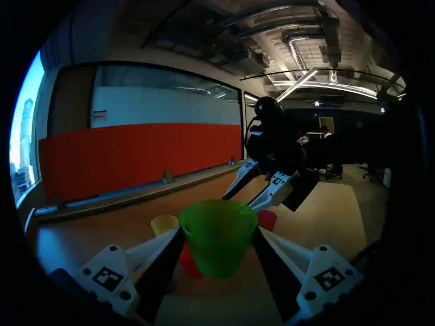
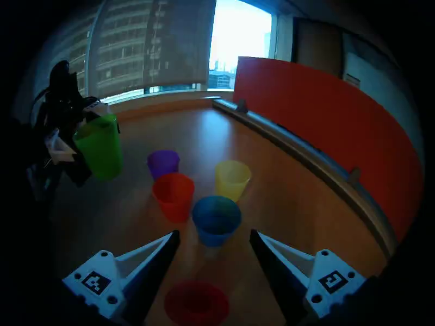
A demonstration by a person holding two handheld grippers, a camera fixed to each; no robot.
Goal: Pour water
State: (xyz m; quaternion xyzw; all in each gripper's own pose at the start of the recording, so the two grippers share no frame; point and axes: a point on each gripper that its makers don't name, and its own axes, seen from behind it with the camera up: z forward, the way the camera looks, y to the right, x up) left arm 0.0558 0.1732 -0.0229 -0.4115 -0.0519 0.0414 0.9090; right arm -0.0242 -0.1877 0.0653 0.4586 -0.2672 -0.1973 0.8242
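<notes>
One green plastic cup [image 1: 218, 247] is grasped by left hand-held gripper [image 1: 217, 232]; right hand-held gripper [image 2: 213, 233] released, blue plastic cup [image 2: 216, 217] at twelve o'clock.

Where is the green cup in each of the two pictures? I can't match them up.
Left gripper view: the green cup is low in the centre, gripped between the fingers.
Right gripper view: the same cup is at the upper left, near the window.
Shared landmark: the red wall.
</notes>
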